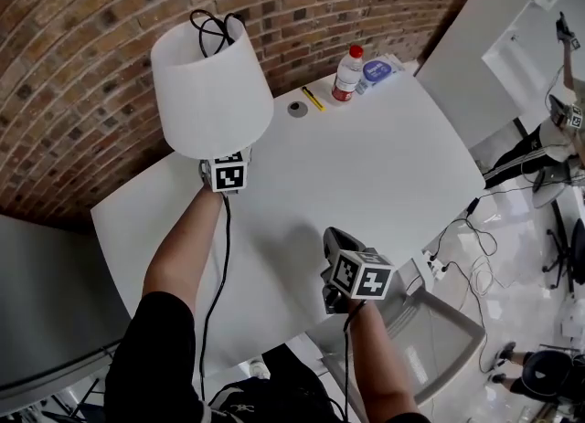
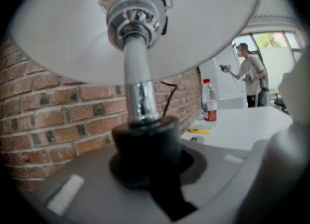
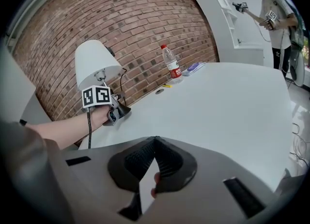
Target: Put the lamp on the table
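The lamp has a white shade (image 1: 210,92), a chrome stem (image 2: 140,97) and a black base (image 2: 145,145). My left gripper (image 1: 225,163) is shut on that base, low under the shade, at the left part of the white table (image 1: 393,165) near the brick wall. From the right gripper view the lamp (image 3: 97,63) stands upright with its base at the table top; whether it touches I cannot tell. A black cord (image 1: 219,275) hangs down along the left arm. My right gripper (image 1: 335,240) hovers over the table's near edge, pads (image 3: 167,157) closed tip to tip with nothing between them.
A water bottle (image 1: 346,74), a yellow pen (image 1: 313,98), a grey round disc (image 1: 298,109) and a blue packet (image 1: 379,69) lie at the table's far side. A brick wall (image 1: 91,65) runs behind. A person (image 3: 273,20) stands far right. Cables (image 1: 466,238) lie on the floor.
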`<control>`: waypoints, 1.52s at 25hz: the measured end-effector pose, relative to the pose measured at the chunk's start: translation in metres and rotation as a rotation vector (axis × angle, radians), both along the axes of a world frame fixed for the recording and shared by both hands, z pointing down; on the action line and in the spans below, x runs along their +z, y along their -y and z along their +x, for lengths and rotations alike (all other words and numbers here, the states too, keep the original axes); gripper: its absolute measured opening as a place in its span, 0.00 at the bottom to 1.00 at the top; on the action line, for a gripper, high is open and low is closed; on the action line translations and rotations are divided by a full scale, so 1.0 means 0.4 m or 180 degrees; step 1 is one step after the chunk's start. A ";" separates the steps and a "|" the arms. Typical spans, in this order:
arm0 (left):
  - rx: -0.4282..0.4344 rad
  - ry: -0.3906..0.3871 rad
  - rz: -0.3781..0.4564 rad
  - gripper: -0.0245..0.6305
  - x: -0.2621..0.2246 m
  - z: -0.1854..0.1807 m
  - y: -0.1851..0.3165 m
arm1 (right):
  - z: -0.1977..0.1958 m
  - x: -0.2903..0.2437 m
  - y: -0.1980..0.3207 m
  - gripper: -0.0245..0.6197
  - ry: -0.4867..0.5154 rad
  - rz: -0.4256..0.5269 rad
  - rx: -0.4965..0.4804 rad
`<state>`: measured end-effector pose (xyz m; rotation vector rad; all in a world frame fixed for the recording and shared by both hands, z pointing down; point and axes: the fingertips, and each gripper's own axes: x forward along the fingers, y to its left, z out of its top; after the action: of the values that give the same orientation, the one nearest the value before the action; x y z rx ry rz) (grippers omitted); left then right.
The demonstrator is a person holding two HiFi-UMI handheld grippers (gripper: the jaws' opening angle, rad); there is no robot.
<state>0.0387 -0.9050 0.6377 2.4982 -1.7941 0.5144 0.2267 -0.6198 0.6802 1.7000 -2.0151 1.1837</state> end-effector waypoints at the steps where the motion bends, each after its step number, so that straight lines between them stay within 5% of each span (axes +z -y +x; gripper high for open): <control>1: -0.0006 -0.0003 0.0018 0.14 0.005 0.001 0.010 | 0.003 0.001 0.003 0.03 -0.0006 0.0005 0.0004; 27: 0.0052 -0.0094 0.0492 0.15 0.055 -0.017 0.035 | -0.025 0.036 0.026 0.03 -0.0055 -0.0004 -0.0032; 38: -0.0054 -0.0016 -0.0127 0.35 0.118 -0.057 -0.107 | -0.063 -0.012 -0.008 0.03 -0.0009 0.0054 -0.0081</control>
<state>0.0159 -0.8623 0.6851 2.4537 -1.7834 0.5372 0.2015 -0.6167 0.6754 1.6777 -2.0449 1.1586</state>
